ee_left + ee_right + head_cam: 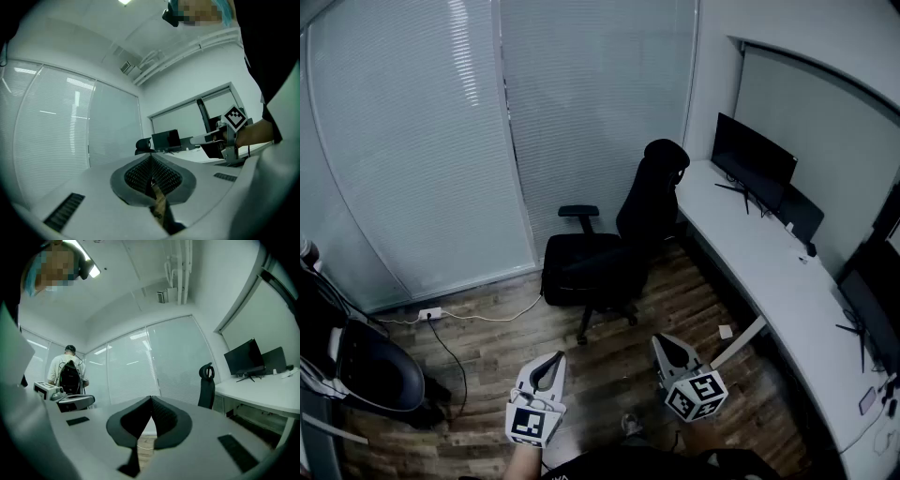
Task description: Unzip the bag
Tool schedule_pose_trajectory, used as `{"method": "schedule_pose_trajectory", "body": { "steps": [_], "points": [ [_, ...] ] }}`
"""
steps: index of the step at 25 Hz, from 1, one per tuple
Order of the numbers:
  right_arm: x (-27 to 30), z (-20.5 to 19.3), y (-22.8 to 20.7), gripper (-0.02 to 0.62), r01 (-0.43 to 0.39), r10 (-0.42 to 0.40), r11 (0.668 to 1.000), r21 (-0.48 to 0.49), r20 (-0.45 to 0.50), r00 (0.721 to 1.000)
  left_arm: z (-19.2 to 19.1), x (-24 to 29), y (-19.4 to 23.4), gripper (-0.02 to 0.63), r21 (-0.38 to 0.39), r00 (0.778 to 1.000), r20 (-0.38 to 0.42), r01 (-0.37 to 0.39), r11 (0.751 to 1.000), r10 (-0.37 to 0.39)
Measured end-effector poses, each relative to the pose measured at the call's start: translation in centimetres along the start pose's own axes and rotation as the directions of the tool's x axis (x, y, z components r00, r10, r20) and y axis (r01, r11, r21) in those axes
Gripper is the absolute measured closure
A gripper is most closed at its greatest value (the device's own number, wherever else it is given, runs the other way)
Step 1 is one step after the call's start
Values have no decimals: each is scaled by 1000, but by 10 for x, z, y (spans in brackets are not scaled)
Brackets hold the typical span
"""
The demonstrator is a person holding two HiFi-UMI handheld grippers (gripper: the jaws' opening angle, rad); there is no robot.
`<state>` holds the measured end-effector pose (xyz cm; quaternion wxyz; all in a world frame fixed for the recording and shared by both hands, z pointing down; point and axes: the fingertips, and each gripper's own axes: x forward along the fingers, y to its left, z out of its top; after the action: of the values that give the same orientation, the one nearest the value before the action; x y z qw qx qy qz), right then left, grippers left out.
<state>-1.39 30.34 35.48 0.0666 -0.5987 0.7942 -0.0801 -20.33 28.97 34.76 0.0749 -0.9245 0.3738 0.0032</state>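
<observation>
No bag lies on any surface in the head view. In the right gripper view a person stands at the far left with a black backpack [70, 377] on their back. My left gripper [553, 360] is held low over the wood floor, its jaws shut and empty [151, 157]. My right gripper [662, 343] hangs beside it, a little to the right, jaws also shut with nothing between them [151, 399]. Both point up and forward into the room. Each gripper shows in the other's view: the right gripper's marker cube [234, 118] and the left gripper's grey body [75, 401].
A black office chair [614, 248] stands ahead on the floor. A long white desk [769, 272] with dark monitors [752, 161] runs along the right wall. A power strip [430, 314] and cable lie by the blinds. Another dark chair [370, 370] sits at the left.
</observation>
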Motion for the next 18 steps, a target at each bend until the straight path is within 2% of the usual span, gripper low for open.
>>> {"method": "schedule_pose_trajectory", "body": {
  "steps": [9,14,18],
  "points": [
    [21,4,-17,551,-16,16,1000,15,-10,1000,-5,27,5,586,-4,1000,-14,-9,1000,9],
    [37,0,-40,549,-67,67,997,40,-14,998,-14,53,3,584,-8,999,-18,-42,999,41],
    [59,-6,-65,548,-89,90,996,16,-27,996,-26,81,6,584,-16,997,-28,-68,998,67]
  ]
}}
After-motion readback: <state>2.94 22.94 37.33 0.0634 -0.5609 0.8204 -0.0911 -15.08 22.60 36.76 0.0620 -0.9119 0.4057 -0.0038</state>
